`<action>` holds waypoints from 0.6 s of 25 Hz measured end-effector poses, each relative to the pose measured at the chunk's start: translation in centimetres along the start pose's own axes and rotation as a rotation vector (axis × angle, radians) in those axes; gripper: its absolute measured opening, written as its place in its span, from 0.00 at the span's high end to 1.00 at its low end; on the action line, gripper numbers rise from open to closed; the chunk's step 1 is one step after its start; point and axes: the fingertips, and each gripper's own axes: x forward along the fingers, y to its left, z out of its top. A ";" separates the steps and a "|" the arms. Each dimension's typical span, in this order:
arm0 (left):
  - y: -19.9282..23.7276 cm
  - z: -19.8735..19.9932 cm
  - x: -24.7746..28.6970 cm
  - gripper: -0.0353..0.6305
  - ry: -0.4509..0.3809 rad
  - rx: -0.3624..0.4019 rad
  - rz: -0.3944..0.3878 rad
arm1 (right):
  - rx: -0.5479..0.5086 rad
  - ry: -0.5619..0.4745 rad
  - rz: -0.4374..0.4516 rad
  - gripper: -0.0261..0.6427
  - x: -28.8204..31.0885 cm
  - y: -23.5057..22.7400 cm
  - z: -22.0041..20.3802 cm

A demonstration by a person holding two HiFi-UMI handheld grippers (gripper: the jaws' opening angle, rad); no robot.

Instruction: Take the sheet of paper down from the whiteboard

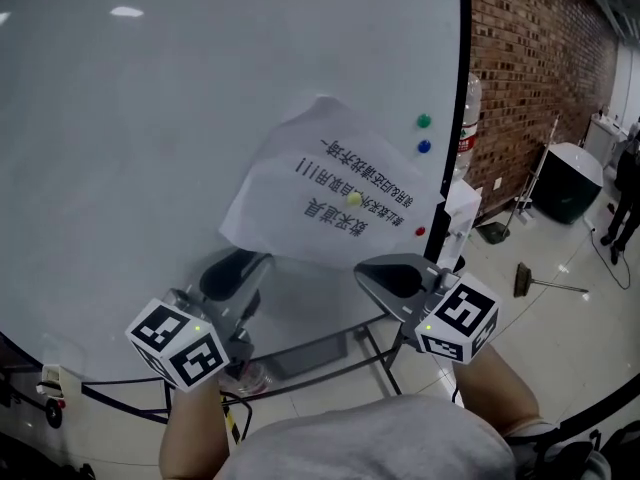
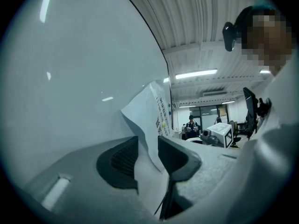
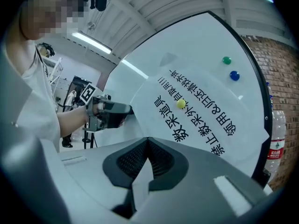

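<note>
A white sheet of paper (image 1: 320, 193) with black print hangs on the whiteboard (image 1: 150, 148), pinned by a small yellow magnet (image 1: 352, 198). Its lower part curls away from the board. My right gripper (image 1: 392, 273) is shut on the sheet's lower edge; in the right gripper view a corner of the paper (image 3: 196, 111) is pinched between the closed jaws (image 3: 148, 148). My left gripper (image 1: 238, 268) is at the lower left corner. Its jaws (image 2: 148, 146) stand open with the paper (image 2: 152, 111) hanging loose between them, and neither pad presses on it.
Green (image 1: 424, 121), blue (image 1: 424, 147) and red (image 1: 420, 232) magnets sit on the board near its right edge. A brick wall (image 1: 530, 78) stands to the right, with a plastic bottle (image 1: 468, 128), a dark bin (image 1: 566, 180) and a broom (image 1: 545, 283). The board's metal stand (image 1: 340, 353) runs below.
</note>
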 end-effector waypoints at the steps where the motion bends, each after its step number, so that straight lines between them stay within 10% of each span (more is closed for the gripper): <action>1: -0.1 0.1 0.2 0.76 -0.002 -0.001 -0.007 | -0.002 0.000 0.005 0.96 0.2 -0.1 0.0; 7: -0.1 0.6 0.7 0.94 -0.007 0.019 0.005 | -0.056 -0.035 -0.011 0.96 0.5 -1.1 2.0; 15: -0.1 0.8 0.5 0.94 -0.007 0.020 0.012 | -0.231 -0.105 -0.208 0.96 0.9 -4.1 6.0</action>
